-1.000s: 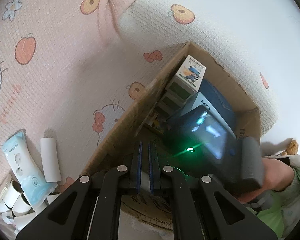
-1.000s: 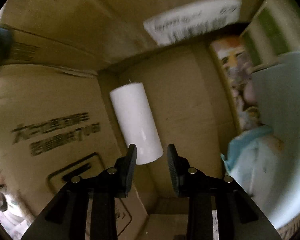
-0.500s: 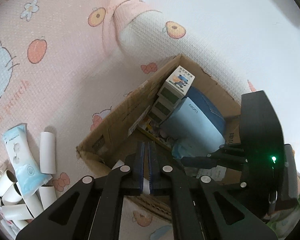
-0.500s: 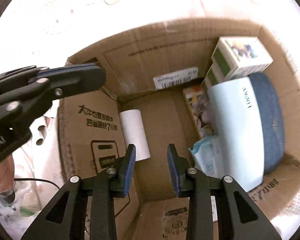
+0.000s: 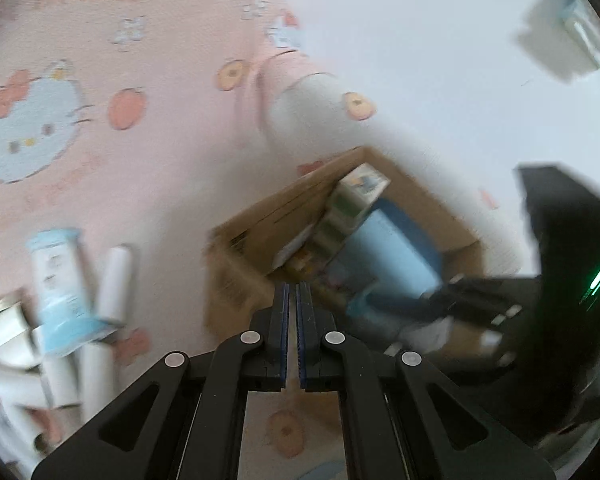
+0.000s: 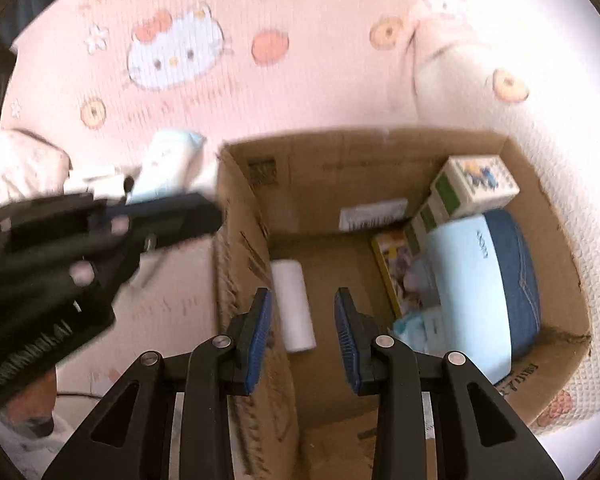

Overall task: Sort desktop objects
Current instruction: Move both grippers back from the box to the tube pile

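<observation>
A pink cat-print blanket (image 6: 308, 80) lies under a brown cardboard box (image 6: 240, 280) holding a white paper roll (image 6: 294, 308) and light-blue pouch (image 6: 468, 288).

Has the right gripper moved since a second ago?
Yes. The right gripper has pulled up and back out of the brown cardboard box; the white paper roll it hovered close over now lies far below on the box floor, fingers open.

The right gripper (image 6: 303, 316) hangs above an open cardboard box (image 6: 236, 240), its jaws spread with nothing between them. A white paper roll (image 6: 293, 305) lies on the box floor by the left wall. On the right sit a pale blue case (image 6: 470, 280), a blue denim pouch (image 6: 520, 264) and small cartons (image 6: 480, 184). The left gripper (image 6: 168, 220), blurred, reaches in from the left over a pink cartoon blanket (image 6: 300, 80).
</observation>
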Demonstrator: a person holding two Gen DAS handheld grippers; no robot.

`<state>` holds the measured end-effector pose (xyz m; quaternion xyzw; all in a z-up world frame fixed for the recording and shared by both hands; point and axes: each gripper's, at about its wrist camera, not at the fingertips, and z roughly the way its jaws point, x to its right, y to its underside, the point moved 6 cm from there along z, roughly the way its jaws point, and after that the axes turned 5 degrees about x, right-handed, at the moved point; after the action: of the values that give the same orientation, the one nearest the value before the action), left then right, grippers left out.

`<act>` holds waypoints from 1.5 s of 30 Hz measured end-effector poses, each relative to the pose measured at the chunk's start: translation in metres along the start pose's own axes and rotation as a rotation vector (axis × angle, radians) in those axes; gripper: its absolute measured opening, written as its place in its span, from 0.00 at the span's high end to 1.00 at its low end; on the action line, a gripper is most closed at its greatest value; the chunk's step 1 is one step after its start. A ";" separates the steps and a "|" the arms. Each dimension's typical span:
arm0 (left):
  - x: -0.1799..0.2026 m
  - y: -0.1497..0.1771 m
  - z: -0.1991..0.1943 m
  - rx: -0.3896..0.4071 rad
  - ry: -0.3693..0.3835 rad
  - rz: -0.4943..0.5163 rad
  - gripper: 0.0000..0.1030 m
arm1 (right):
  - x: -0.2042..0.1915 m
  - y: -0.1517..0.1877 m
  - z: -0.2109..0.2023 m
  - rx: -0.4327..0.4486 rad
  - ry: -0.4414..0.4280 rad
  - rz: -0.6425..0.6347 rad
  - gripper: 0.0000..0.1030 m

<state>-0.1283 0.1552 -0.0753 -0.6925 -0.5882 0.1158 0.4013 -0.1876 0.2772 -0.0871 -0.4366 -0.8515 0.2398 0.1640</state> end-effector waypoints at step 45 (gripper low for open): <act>-0.213 0.154 -0.037 0.054 -0.142 -0.603 0.44 | -0.170 0.042 0.078 0.251 -0.298 -0.278 0.31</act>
<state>-0.0542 -0.0511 -0.2240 -0.4660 -0.7905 0.0553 0.3936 -0.1016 0.1385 -0.1866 -0.2513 -0.8818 0.3804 0.1209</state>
